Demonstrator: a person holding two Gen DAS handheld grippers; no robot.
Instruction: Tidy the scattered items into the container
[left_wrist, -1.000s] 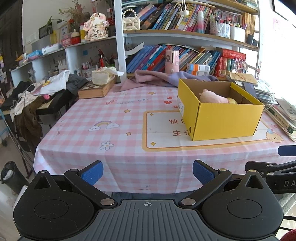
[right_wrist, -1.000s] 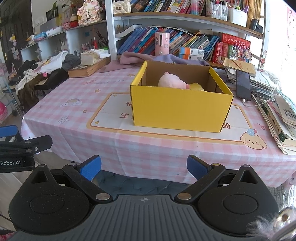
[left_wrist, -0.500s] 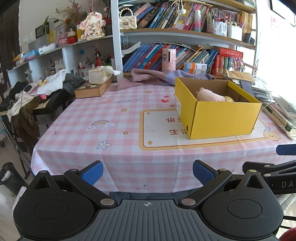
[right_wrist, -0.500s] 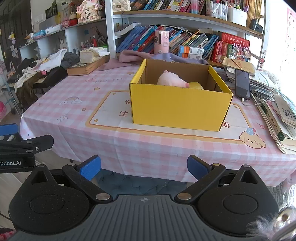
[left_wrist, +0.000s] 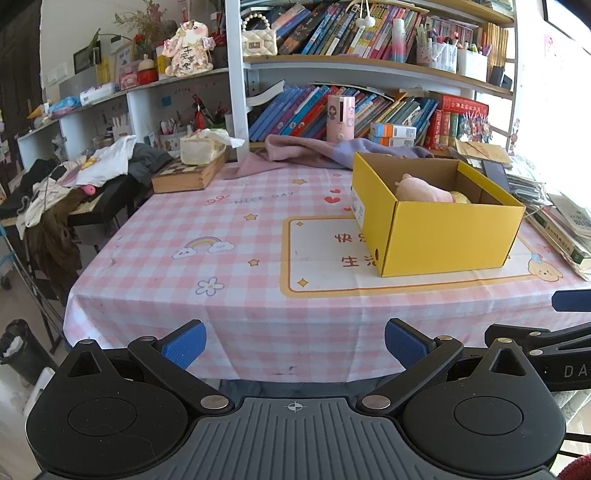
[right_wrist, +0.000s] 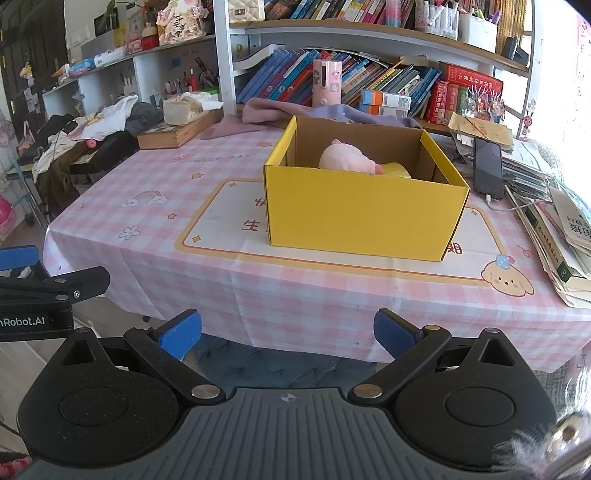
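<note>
Two soft items, a pink plush (right_wrist: 347, 159) and something yellow (right_wrist: 396, 169), lie inside the yellow box (right_wrist: 364, 218) on the pink checked tablecloth (left_wrist: 229, 236). Left gripper (left_wrist: 294, 343) and right gripper (right_wrist: 287, 332) hang before the table edge, fingers spread, holding nothing.

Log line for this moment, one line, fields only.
left gripper: open, empty | right gripper: open, empty | yellow box: on table, holds pink plush

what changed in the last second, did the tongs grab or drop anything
Nothing grabbed or dropped. Both tongs, left and right, drew back a little from the table, so the yellow box looks slightly farther away. Both remain open and empty; the pink plush toy stays in the box.
</note>
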